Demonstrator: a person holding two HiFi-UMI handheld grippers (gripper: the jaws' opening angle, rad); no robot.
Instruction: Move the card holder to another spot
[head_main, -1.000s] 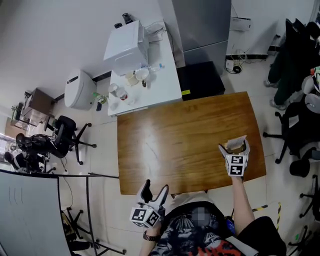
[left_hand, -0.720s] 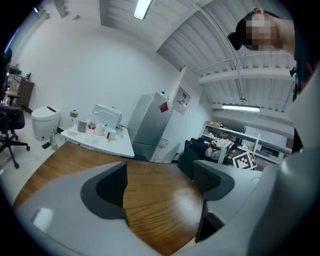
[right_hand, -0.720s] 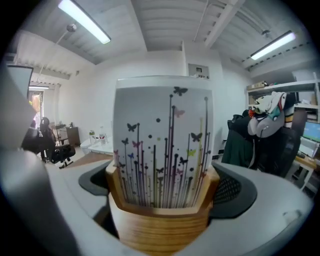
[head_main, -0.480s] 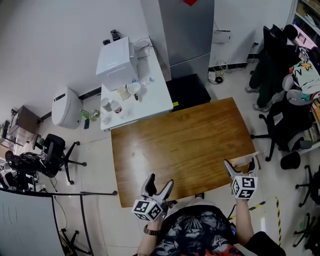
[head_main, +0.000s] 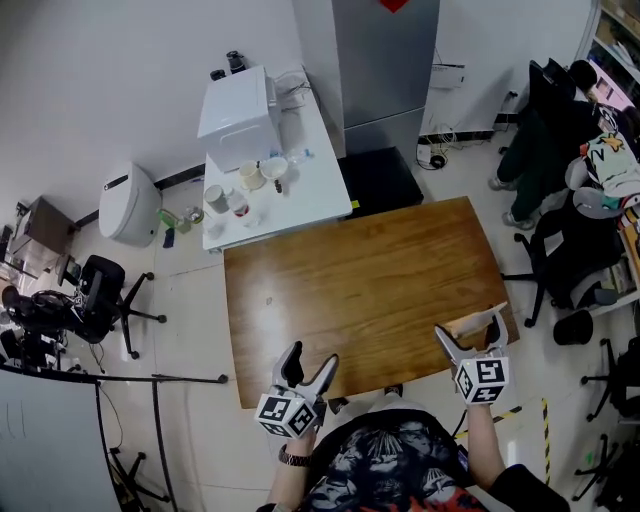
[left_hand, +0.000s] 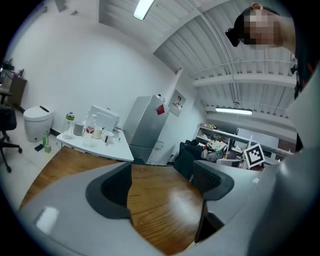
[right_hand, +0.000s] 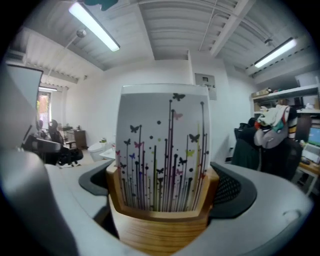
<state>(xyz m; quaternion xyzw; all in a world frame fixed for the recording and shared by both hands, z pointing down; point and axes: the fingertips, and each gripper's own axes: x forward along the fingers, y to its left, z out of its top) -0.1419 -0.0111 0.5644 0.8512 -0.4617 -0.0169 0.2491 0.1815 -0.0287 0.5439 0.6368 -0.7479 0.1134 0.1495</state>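
Observation:
The wooden card holder (right_hand: 160, 220) holds a white card printed with butterflies and thin stems (right_hand: 162, 150). My right gripper (right_hand: 162, 192) is shut on it, the jaws pressing its two sides. In the head view the holder (head_main: 470, 327) sits between the jaws of the right gripper (head_main: 470, 335), over the front right corner of the brown wooden table (head_main: 360, 280). My left gripper (head_main: 306, 368) is open and holds nothing, at the table's front edge; in its own view the left gripper (left_hand: 162, 187) has only tabletop between its jaws.
A white side table (head_main: 275, 190) with cups, bottles and a white appliance (head_main: 240, 115) abuts the wooden table's far left. A grey cabinet (head_main: 385, 60) stands behind. Office chairs (head_main: 570, 260) with clothes crowd the right; another chair (head_main: 95, 300) is at the left.
The right gripper with the card holder has come back toward the table's front right corner and lower in the head view. The left gripper stayed open near the front edge.

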